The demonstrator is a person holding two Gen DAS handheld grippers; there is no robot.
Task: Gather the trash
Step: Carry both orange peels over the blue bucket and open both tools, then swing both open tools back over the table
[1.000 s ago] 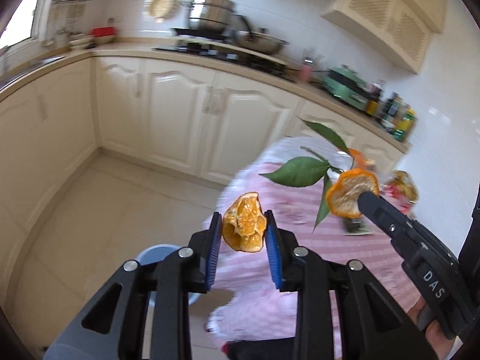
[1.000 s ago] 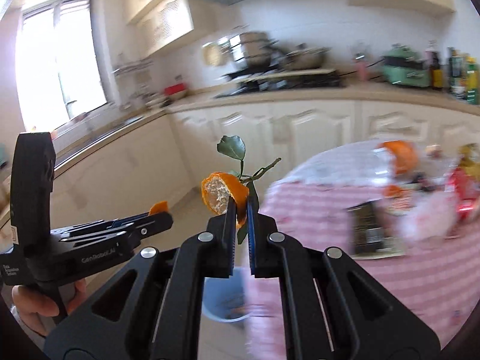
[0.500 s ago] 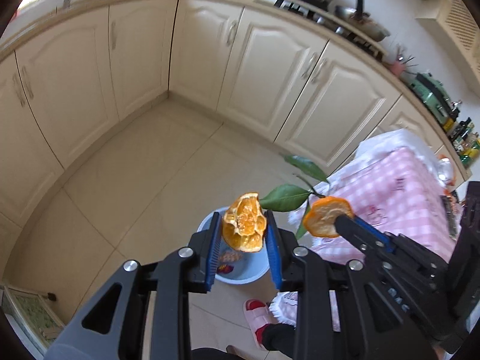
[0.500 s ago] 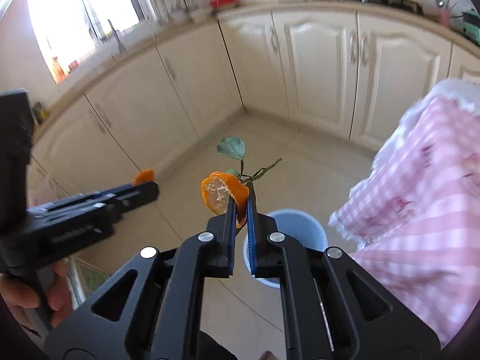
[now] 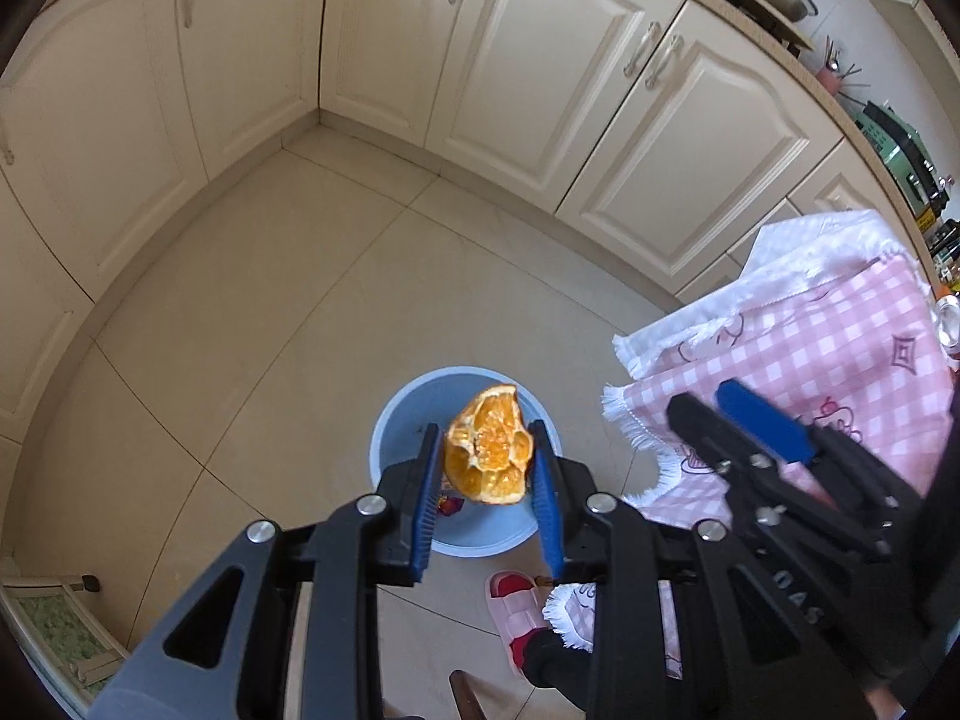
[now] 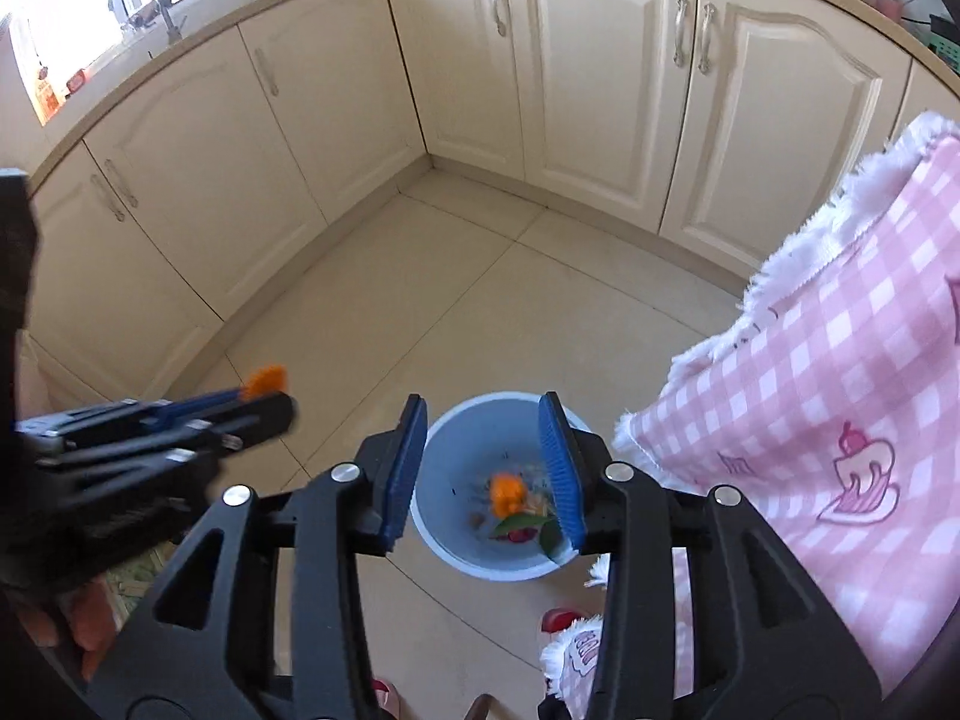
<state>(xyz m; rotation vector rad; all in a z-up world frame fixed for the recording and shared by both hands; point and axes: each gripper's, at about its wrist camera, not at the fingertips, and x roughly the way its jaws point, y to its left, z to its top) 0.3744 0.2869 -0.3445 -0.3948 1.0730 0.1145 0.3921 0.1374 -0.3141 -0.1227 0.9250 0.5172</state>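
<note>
The left tongs pinch an orange peel above the blue bin on the floor. The right tongs have just been opening — now spread, nothing between them — and a leafy peel lies in the bin.

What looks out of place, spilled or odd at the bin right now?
Nothing spilled. The right gripper, jaws just opened and empty, hangs over the blue bin; its leafy orange peel is in the bin. The left gripper grips an orange peel piece above the bin.
</note>
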